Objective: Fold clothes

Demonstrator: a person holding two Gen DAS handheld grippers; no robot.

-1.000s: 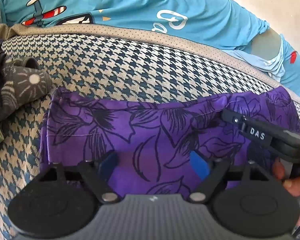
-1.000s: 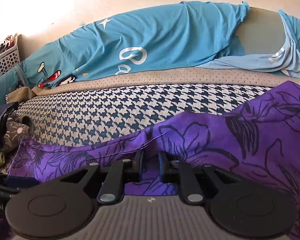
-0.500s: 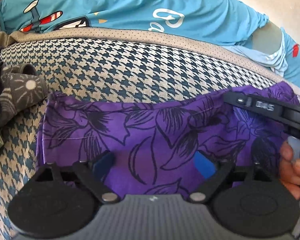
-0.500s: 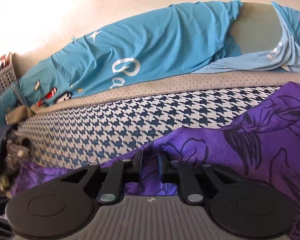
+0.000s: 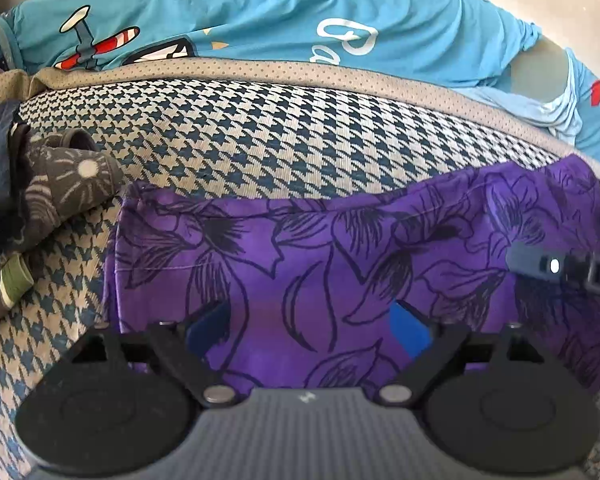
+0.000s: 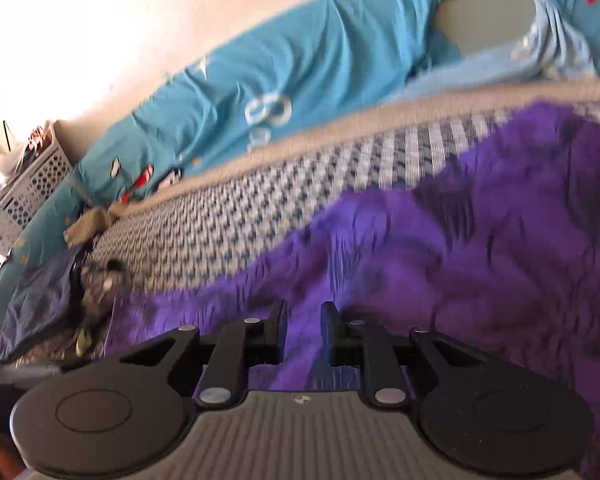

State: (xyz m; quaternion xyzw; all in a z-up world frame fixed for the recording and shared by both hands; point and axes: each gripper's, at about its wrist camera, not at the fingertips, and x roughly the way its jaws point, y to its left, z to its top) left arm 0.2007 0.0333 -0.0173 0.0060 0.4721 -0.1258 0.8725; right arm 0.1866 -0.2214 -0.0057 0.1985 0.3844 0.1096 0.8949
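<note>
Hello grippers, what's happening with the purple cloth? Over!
Left gripper open over purple cloth. Right gripper nearly shut, cloth between its fingers, view blurred. Dark patterned garment beside cloth's left edge.

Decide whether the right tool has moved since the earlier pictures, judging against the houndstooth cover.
Yes. The right tool has tilted and swung: in its own blurred view the houndstooth cover, level before, now slopes up to the right, and the purple floral garment fills more of the frame.

Bright daylight in both my views, left wrist view sharp, right wrist view smeared with motion blur, wall [image 6: 80, 52] washed out by glare at upper left, fisheye bending the edges, dark corners.
</note>
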